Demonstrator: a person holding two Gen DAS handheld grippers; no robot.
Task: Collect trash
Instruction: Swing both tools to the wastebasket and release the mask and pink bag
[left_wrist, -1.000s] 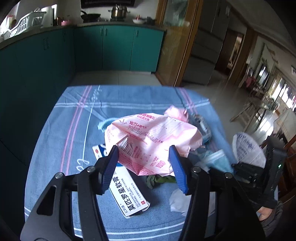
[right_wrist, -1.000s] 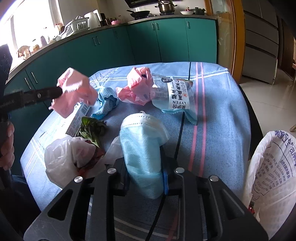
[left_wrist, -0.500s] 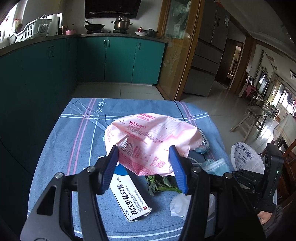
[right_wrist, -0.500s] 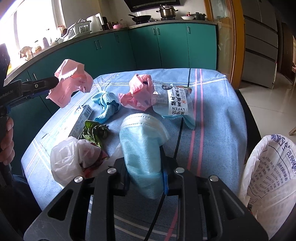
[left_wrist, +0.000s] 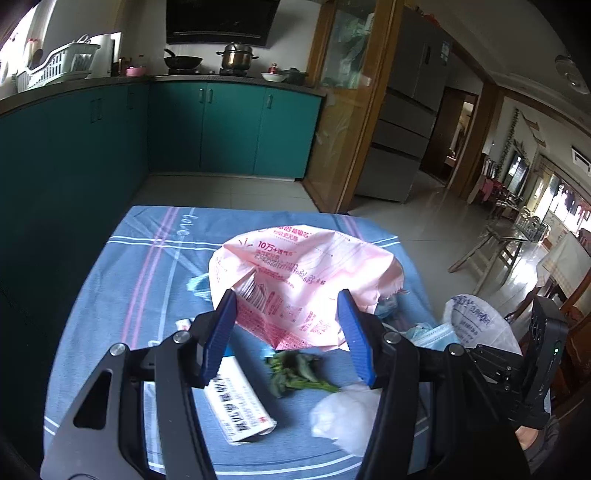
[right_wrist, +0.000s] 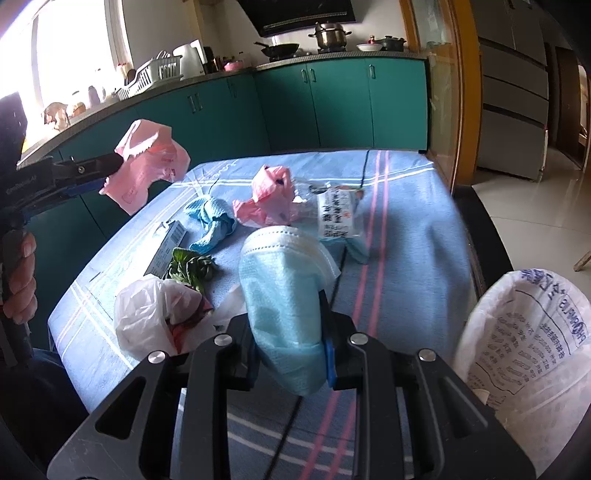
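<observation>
The left gripper (left_wrist: 286, 334) holds one pink wrapper (left_wrist: 303, 280) clamped between its jaws, lifted above the table (left_wrist: 147, 266). The right gripper (right_wrist: 290, 345) has its jaws clenched on one blue mask (right_wrist: 282, 295), held up over the table's near side. One white sack (right_wrist: 532, 332) stands open just off the table's right edge, beside the right gripper.

Six loose pieces lie on the blue striped cloth: one crumpled pink bag (right_wrist: 267, 201), one clear printed packet (right_wrist: 338, 214) touching it, one blue rag (right_wrist: 212, 221), one flat box (right_wrist: 166, 245), one bunch of green leaves (right_wrist: 190, 267), and one white plastic bag (right_wrist: 155, 314) next to the leaves. A black cable (right_wrist: 334, 275) runs across the cloth under the mask.

A hand (right_wrist: 18, 280) grips the left gripper's handle at the left edge of the right wrist view.
</observation>
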